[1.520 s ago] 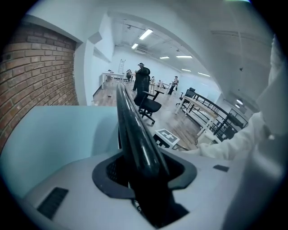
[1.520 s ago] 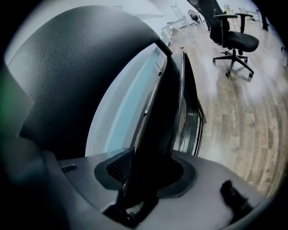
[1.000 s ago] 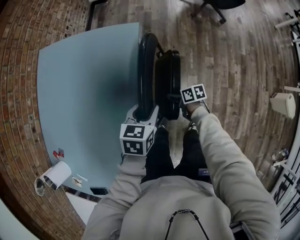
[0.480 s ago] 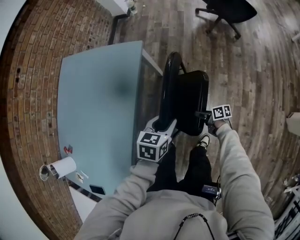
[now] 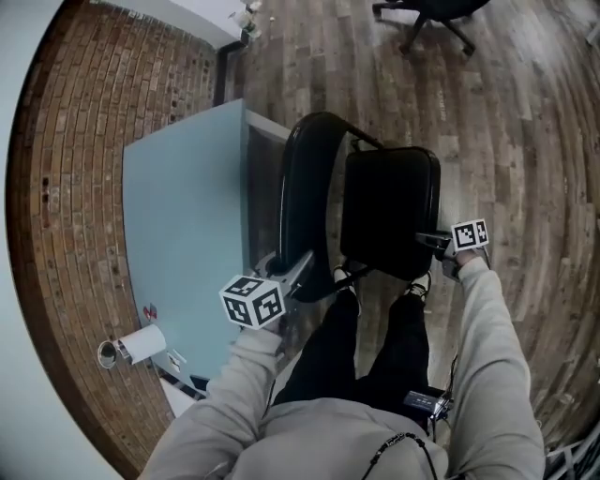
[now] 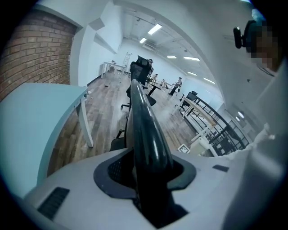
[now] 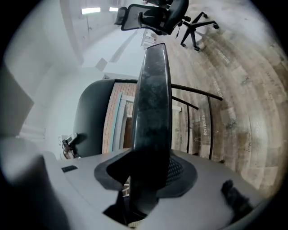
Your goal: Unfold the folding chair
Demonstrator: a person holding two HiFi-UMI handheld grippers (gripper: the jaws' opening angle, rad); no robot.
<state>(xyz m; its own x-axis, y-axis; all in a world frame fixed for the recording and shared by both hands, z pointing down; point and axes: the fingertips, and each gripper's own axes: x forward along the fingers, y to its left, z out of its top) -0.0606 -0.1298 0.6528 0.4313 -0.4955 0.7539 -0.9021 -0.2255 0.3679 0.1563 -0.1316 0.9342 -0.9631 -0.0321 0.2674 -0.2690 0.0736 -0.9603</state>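
Note:
The black folding chair stands partly open on the wooden floor in the head view. Its curved backrest is at the left and its flat seat lies to the right of it. My left gripper is shut on the backrest's near edge, and the left gripper view shows the glossy backrest rim running up between the jaws. My right gripper is shut on the seat's near right edge. In the right gripper view the seat edge fills the gap between the jaws, with thin chair legs behind it.
A pale blue table stands close to the chair's left, against a brick wall. A paper roll lies near the table's near corner. An office chair is far behind. The person's legs are just in front of the chair.
The seat has swung to the right, away from the backrest, and the chair has opened. My right gripper went right and down with the seat; the left shifted with the backrest.

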